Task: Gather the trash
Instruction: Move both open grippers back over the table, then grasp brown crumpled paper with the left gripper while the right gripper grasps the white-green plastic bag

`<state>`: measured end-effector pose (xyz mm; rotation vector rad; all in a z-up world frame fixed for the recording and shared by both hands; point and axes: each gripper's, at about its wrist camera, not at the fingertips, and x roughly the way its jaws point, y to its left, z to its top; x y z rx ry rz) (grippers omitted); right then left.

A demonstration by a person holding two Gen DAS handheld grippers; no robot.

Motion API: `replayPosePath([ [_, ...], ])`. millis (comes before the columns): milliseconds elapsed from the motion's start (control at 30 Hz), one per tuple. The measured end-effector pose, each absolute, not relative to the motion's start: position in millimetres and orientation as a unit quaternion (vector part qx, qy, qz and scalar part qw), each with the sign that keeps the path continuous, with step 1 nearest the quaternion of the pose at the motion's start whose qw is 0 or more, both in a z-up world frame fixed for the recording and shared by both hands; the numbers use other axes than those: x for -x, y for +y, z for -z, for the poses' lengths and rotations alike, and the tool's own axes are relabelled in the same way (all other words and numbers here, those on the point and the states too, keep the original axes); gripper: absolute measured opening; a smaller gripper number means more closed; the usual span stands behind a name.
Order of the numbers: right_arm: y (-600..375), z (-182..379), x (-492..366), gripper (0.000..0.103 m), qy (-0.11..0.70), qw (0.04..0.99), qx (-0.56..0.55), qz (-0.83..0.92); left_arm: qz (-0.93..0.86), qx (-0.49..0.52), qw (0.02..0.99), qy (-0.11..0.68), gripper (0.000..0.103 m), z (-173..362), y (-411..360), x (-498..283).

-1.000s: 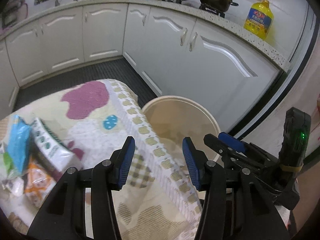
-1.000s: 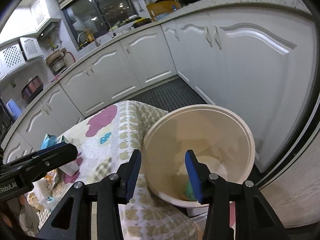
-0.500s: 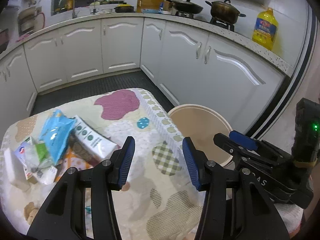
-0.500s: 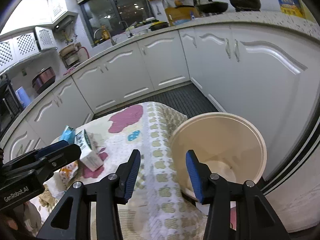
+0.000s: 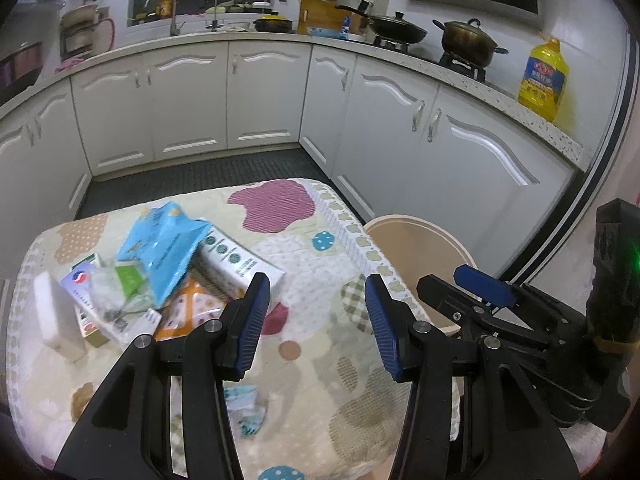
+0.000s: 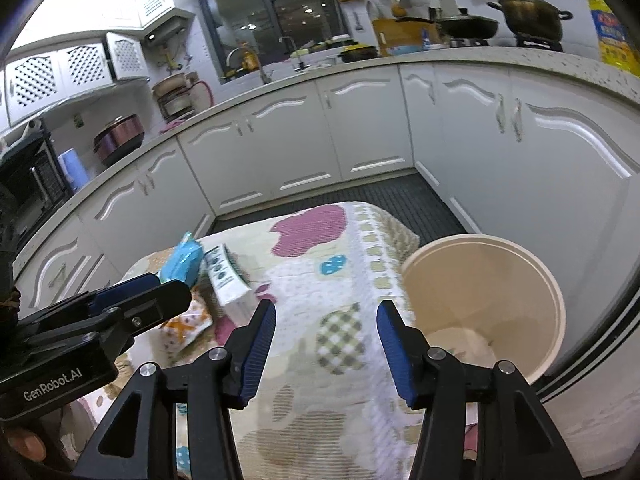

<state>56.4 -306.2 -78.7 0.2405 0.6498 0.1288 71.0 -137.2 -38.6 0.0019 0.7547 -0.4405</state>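
Both grippers pulled back from the round beige bin [image 5: 420,248]; ribbed blue fingers [image 5: 256,316] gape empty, right pair [image 6: 260,348] widening.

2 wrist fisheyes, angled down over the table [image 5: 328,264] (close), both sharing bin [image 6: 484,280], cabinets [image 5: 264,96]

A low table [image 5: 304,264] stands on dark ribbed floor [image 5: 200,172], covered by a patterned cloth [image 5: 320,360] that hangs over its edges. On the cloth, toward the left, lies a heap of trash: a blue packet [image 5: 160,248] resting atop a white carton [image 5: 236,260], an orange wrapper [image 5: 188,312] beneath them, a white block [image 5: 56,316] at the left edge, and small boxes with crumpled film between. A small crumpled wrapper [image 5: 246,408] lies apart, nearer the camera. A beige bin [image 6: 480,304] stands on the floor just beside the table's right edge.
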Motion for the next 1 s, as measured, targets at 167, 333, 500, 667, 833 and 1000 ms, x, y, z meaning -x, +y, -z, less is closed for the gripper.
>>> replayPosePath([
  [167,-290,77,-54,0.051,0.319,0.938,-0.11,-0.08,0.204,0.003,0.909,0.365,0.048,37,-120,-65],
  [333,-271,76,-52,0.051,0.321,0.937,-0.097,-0.098,0.189,0.013,0.911,0.367,0.048,37,-99,-60],
  [500,-254,74,-51,0.056,0.322,0.936,-0.086,-0.115,0.173,0.023,0.912,0.371,0.048,41,-78,-54],
  [667,-238,72,-48,0.058,0.323,0.935,-0.074,-0.13,0.16,0.033,0.912,0.376,0.048,43,-53,-47],
  [833,-222,74,-45,0.059,0.329,0.93,-0.07,-0.149,0.144,0.053,0.907,0.393,0.048,48,-15,-41],
  [1000,-205,81,-45,0.059,0.344,0.92,-0.069,-0.175,0.126,0.087,0.897,0.415,0.048,56,24,-38],
])
